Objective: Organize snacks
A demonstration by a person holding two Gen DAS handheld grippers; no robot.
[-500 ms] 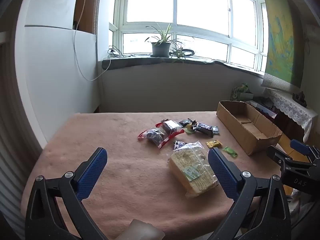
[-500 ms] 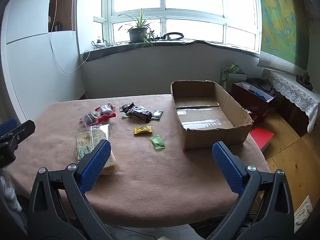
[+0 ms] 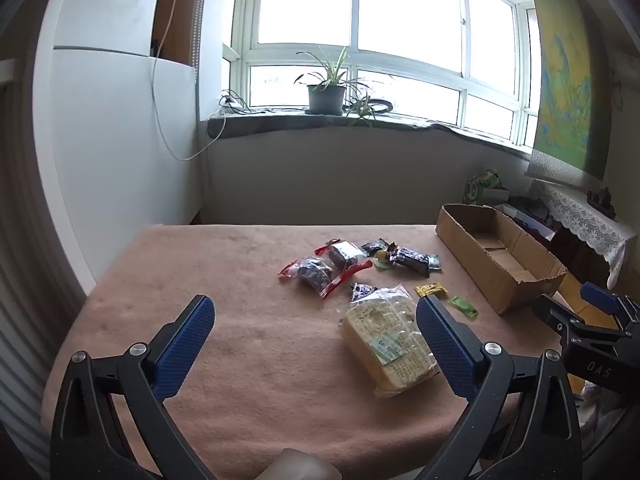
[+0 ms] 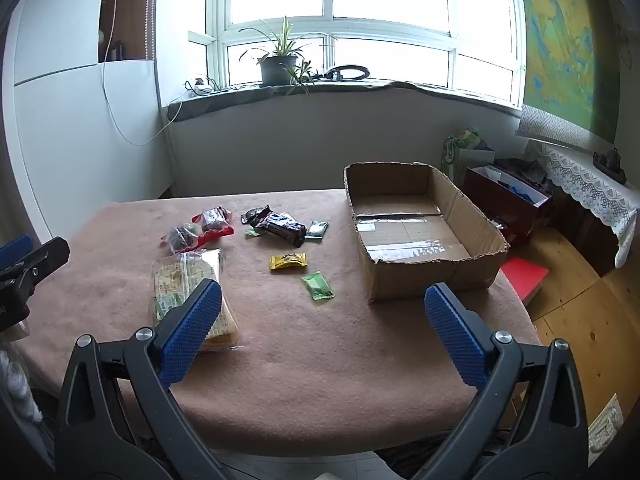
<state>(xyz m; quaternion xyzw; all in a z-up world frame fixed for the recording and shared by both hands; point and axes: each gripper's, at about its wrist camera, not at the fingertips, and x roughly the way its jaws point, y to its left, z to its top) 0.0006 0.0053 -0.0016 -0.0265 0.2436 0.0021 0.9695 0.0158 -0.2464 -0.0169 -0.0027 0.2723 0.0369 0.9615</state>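
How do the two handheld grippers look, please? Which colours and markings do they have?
The left gripper and the right gripper look alike: black angular plastic frames, silver screws at the pivots, and blue textured pads on the fingers. White lettering marks the right gripper's body.

- We are reading mirrored letters, seemingly "DAS", in pale print on the black body of the right gripper [image 3: 600, 312] as seen from the left wrist view.
- We are seeing dense print on the large cracker pack [image 3: 390, 344], too small to read.
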